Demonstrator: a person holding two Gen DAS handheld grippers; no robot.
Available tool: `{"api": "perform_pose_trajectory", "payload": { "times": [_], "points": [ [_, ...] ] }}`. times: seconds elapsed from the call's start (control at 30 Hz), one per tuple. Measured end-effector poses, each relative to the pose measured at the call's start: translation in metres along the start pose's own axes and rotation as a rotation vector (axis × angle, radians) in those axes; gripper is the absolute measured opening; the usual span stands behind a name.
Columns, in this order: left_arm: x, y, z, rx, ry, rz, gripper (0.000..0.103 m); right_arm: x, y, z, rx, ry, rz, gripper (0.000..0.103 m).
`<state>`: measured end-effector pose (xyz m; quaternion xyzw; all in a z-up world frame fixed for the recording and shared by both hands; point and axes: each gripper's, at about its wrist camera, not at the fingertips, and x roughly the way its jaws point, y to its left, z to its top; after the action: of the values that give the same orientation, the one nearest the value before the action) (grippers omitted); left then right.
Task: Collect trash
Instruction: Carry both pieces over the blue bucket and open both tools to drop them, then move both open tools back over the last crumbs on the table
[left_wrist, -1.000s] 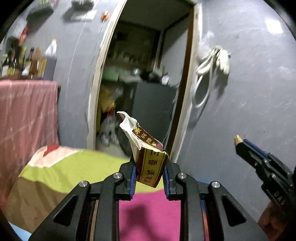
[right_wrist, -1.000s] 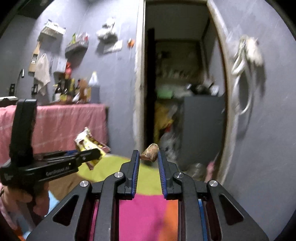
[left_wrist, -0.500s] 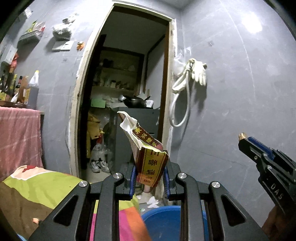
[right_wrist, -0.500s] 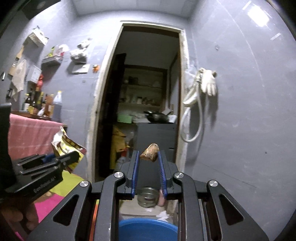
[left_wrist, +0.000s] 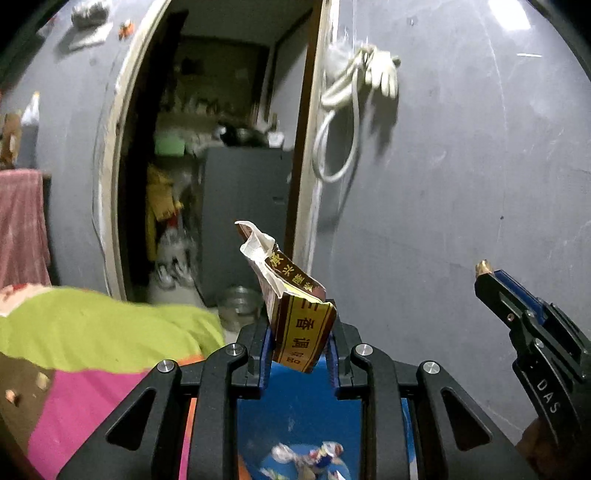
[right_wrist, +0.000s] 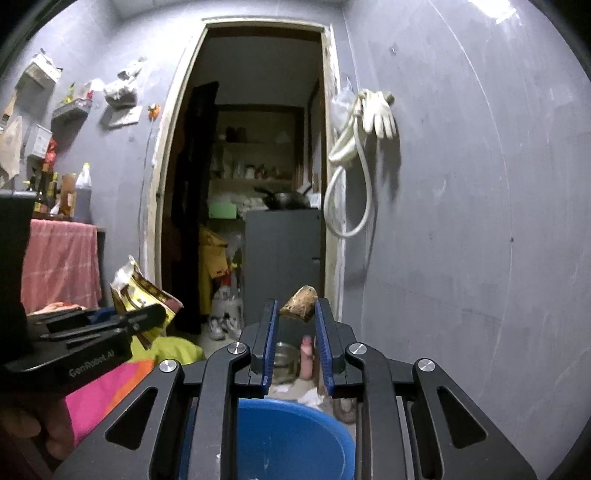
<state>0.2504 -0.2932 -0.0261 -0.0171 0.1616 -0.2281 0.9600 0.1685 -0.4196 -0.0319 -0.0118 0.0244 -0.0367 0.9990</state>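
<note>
My left gripper (left_wrist: 298, 347) is shut on a torn brown and yellow wrapper (left_wrist: 295, 314) that sticks up from its pads. Below it lies a blue bin (left_wrist: 299, 417) with crumpled scraps (left_wrist: 306, 456) inside. My right gripper (right_wrist: 295, 317) is shut on a small brown crumpled scrap (right_wrist: 300, 303) at its fingertips, above the near rim of the same blue bin (right_wrist: 295, 439). The right gripper (left_wrist: 487, 277) shows at the right edge of the left wrist view. The left gripper (right_wrist: 155, 314) with its wrapper (right_wrist: 138, 295) shows at the left of the right wrist view.
A grey wall (right_wrist: 461, 221) stands close on the right, with a hose and glove (right_wrist: 365, 122) hung on it. An open doorway (right_wrist: 258, 184) leads to a cluttered storeroom. A green and pink blanket (left_wrist: 92, 332) lies at the left. A metal bowl (left_wrist: 240, 302) sits on the floor.
Both grippers moved right and down, from over the blanket to above the blue bin, which has come into view below. Each keeps its hold on its piece of trash.
</note>
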Motion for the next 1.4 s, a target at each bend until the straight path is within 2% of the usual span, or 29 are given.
{"api": "perform_pose_trajectory", "payload": {
  "times": [0.4,0.57,0.7,0.8,1.0,1.07,1.1,1.2,1.27,1.33,1.4],
  "points": [
    [0.034,0.008,-0.018,-0.045,0.171,-0.028,0.021,0.027,-0.008,-0.023,0.057,0.143,0.047,0.019],
    [0.038,0.014,-0.02,-0.079,0.196,-0.042,0.029,0.033,-0.012,-0.028,0.082,0.183,0.054,0.019],
    [0.032,0.018,-0.016,-0.103,0.186,-0.049,0.03,0.034,-0.014,-0.026,0.089,0.196,0.058,0.021],
    [0.023,0.022,-0.011,-0.113,0.166,-0.048,0.032,0.034,-0.014,-0.023,0.091,0.195,0.064,0.03],
    [-0.001,0.033,0.005,-0.128,0.115,-0.036,0.037,0.025,-0.008,-0.007,0.086,0.162,0.067,0.03],
    [-0.012,0.04,0.013,-0.142,0.09,-0.034,0.047,0.019,-0.005,0.002,0.084,0.14,0.068,0.036],
    [-0.018,0.045,0.016,-0.15,0.076,-0.031,0.048,0.017,-0.002,0.007,0.083,0.129,0.071,0.041],
    [-0.037,0.057,0.029,-0.157,0.043,-0.014,0.052,0.009,0.006,0.021,0.076,0.095,0.08,0.046],
    [-0.049,0.067,0.037,-0.165,0.02,0.001,0.068,0.003,0.013,0.032,0.073,0.071,0.091,0.052],
    [-0.067,0.08,0.044,-0.177,-0.019,0.017,0.075,-0.003,0.022,0.041,0.068,0.047,0.1,0.058],
    [-0.083,0.093,0.051,-0.179,-0.042,0.043,0.08,-0.008,0.032,0.049,0.064,0.025,0.112,0.073]
  ]
}}
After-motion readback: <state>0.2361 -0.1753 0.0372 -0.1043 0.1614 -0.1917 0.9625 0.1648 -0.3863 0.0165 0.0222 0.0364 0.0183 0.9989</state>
